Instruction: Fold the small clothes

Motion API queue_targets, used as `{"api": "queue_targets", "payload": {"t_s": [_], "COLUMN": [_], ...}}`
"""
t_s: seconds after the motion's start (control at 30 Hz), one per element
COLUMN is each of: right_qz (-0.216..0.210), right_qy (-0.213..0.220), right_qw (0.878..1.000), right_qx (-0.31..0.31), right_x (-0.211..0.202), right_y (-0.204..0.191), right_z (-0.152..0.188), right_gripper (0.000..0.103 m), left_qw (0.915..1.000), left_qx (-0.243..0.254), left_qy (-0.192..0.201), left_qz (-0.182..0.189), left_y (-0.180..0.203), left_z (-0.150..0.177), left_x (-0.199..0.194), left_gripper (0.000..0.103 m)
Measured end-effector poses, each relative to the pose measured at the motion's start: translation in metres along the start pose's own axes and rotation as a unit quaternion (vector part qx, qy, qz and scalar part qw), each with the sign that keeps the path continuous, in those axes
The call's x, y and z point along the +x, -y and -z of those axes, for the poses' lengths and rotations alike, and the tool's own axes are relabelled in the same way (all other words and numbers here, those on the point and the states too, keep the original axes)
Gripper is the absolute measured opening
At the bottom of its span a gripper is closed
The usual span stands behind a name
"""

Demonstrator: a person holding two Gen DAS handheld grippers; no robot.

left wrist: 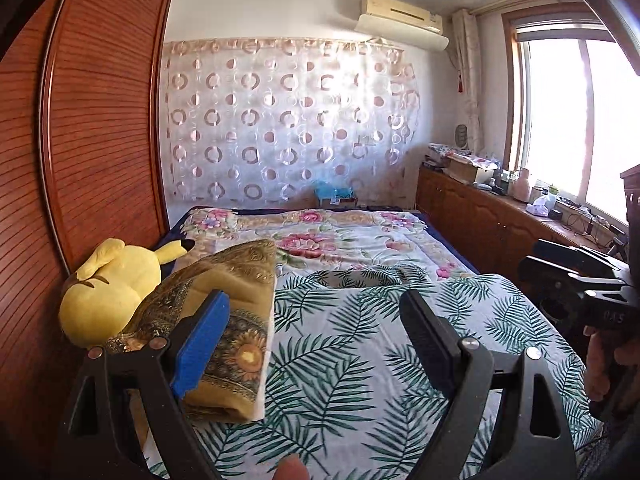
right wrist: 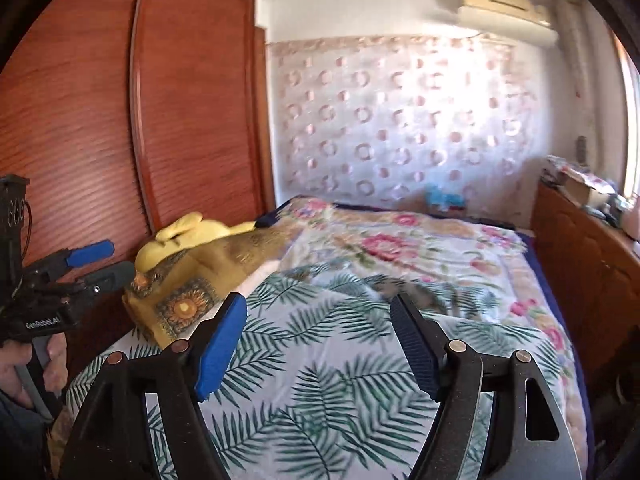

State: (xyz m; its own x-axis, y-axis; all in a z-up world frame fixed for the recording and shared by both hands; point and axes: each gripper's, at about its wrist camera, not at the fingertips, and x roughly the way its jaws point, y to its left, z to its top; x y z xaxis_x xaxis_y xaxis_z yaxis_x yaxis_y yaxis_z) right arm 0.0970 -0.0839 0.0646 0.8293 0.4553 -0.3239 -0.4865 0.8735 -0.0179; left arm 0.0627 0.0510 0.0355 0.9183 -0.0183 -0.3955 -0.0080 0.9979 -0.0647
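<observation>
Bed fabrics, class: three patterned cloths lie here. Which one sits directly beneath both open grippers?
The palm-leaf cloth, white with green fronds. The rose-flowered quilt lies farther back, and the gold sunflower blanket is folded at the left, beside the yellow plush toy.

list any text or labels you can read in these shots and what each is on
"GenRobot.AI" on the body of the left gripper, seen from the right wrist.
"0 A S", faint and partly cut off, on the right gripper, seen from the left wrist.
Items on the sideboard: too small to read.
</observation>
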Motion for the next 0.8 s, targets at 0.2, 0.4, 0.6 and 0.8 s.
{"api": "queue_targets", "payload": {"t_s": [0.2, 0.4, 0.6, 0.8], "right_qz": [0.034, 0.063, 0.079, 0.081], "right_qy": [0.025, 0.044, 0.05, 0.053], "right_qw": [0.999, 0.996, 0.995, 0.994], "right_qx": [0.024, 0.036, 0.046, 0.049], "right_x": [-0.041, -0.056, -0.061, -0.062], "right_y": [-0.006, -0.015, -0.029, -0.037], "right_z": [0.01, 0.025, 0.036, 0.04], "right_gripper": [0.076, 0.076, 0.076, 0.076], "left_qw": [0.9998, 0.9996, 0.9993, 0.9992], "left_qx": [0.012, 0.023, 0.028, 0.033], "left_qy": [0.012, 0.013, 0.014, 0.011], "left_qz": [0.011, 0.008, 0.022, 0.021], "left_y": [0.026, 0.045, 0.062, 0.068], "left_z": [-0.01, -0.018, -0.017, -0.013], "left_x": [-0.016, -0.021, -0.026, -0.024], "left_gripper": [0.087, 0.087, 0.087, 0.087]}}
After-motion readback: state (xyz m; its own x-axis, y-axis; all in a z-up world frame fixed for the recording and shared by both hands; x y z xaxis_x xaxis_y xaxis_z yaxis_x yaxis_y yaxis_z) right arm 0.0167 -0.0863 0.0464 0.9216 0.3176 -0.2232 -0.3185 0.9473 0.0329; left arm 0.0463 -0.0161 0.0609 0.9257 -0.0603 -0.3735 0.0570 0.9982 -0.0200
